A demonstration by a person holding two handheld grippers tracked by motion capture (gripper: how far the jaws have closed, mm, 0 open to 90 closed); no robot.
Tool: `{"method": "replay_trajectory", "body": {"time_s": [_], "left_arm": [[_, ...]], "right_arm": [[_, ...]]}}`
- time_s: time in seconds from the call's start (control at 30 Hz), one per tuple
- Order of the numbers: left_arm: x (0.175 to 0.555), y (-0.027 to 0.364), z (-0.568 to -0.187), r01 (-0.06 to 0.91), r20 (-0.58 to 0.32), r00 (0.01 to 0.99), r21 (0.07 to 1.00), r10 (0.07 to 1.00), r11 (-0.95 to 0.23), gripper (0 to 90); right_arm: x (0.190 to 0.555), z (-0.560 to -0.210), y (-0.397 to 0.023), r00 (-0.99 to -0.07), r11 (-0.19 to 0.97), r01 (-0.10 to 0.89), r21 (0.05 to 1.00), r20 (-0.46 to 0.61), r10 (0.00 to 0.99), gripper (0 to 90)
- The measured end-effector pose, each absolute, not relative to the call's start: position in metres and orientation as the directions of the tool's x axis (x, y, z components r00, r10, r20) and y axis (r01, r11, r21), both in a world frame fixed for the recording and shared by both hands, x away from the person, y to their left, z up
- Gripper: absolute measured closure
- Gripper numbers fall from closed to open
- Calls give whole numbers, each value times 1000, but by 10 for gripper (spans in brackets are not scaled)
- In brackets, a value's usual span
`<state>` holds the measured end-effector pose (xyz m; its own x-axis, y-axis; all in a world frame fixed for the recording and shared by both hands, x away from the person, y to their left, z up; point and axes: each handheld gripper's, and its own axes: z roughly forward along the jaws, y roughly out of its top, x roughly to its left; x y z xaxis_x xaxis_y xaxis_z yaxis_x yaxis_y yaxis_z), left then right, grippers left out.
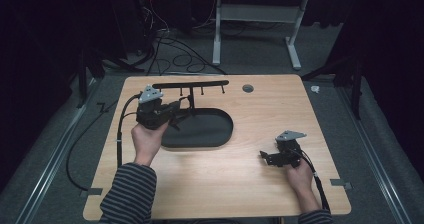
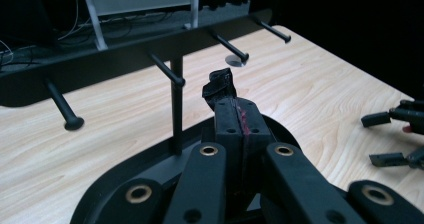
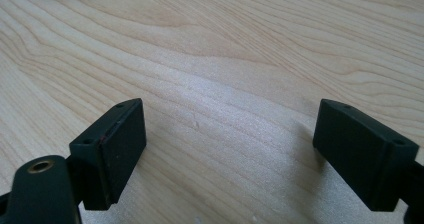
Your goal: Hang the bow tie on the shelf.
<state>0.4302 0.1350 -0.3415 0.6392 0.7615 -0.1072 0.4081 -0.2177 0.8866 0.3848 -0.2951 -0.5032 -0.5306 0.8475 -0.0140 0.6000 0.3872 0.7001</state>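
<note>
Left gripper [image 2: 235,109]: pressed together on a small black piece [image 2: 218,86], held over the rack base [image 1: 210,129].
Right gripper [image 1: 268,157]: spread wide, held low over the table [image 1: 240,179], well right of the rack base.

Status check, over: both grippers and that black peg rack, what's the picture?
Left gripper shut on small black piece, above rack base. Right gripper open, low over bare table. Peg rack hooks bare, nothing in the way.
</note>
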Motion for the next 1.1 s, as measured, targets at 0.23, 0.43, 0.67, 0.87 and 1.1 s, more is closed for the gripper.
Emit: {"method": "replay_trajectory", "body": {"time_s": [0.23, 0.43, 0.67, 0.87, 1.1], "left_arm": [[441, 135, -337, 404, -110, 619, 894, 777, -195, 897], [449, 134, -336, 398, -91, 598, 896, 796, -196, 897], [459, 135, -342, 419, -73, 560, 884, 825, -207, 897], [466, 135, -348, 447, -63, 542, 866, 838, -225, 896], [471, 133, -354, 475, -26, 517, 840, 856, -262, 893]], "right_arm": [[385, -503, -295, -531, 388, 600, 699, -14, 847, 144], [385, -503, -295, -531, 387, 601, 699, -14, 847, 144], [385, -503, -295, -534, 391, 598, 699, -16, 845, 144], [385, -503, -295, -533, 390, 599, 699, -15, 846, 144], [385, -503, -295, -534, 391, 598, 699, -16, 845, 144]]}}
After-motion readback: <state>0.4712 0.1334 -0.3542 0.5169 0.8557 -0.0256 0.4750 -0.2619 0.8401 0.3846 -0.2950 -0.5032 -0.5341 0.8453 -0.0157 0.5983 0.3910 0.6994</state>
